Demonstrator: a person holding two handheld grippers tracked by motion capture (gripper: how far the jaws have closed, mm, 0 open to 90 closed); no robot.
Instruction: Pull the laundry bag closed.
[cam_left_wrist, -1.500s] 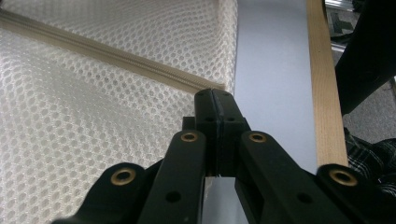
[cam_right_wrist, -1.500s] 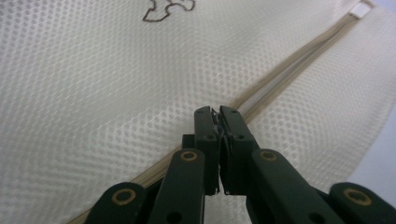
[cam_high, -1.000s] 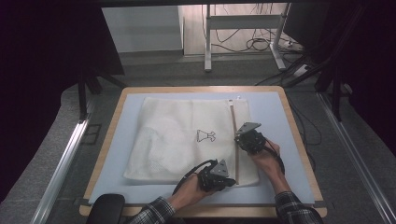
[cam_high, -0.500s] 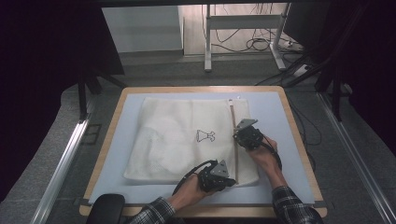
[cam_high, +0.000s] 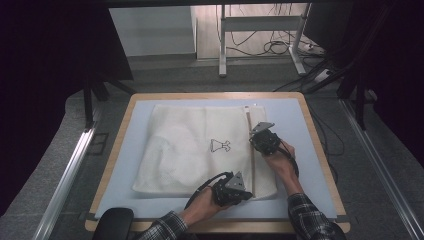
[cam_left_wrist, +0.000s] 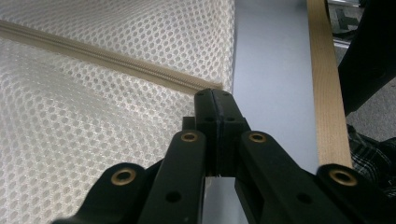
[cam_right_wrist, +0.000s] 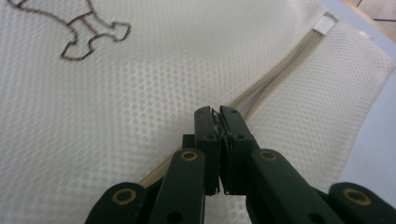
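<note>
we see a white mesh laundry bag (cam_high: 200, 150) lying flat on the pale blue desk (cam_high: 310, 150), its zipper (cam_high: 251, 150) running along the bag's right side. the left hand-held gripper (cam_left_wrist: 213, 95) has its jaws pressed together at the near end of the zipper by the bag's corner, apparently pinching it. the right hand-held gripper (cam_right_wrist: 215, 112) sits farther up the zipper, jaws nearly closed on something small we cannot make out.

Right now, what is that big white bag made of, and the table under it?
The white bag looks like soft mesh fabric: tiny holes cover it, and a beige zipper runs along it. The table seems to be wood at its pale, grainy rim, topped with a smooth, matte light-blue sheet, maybe plastic.
</note>
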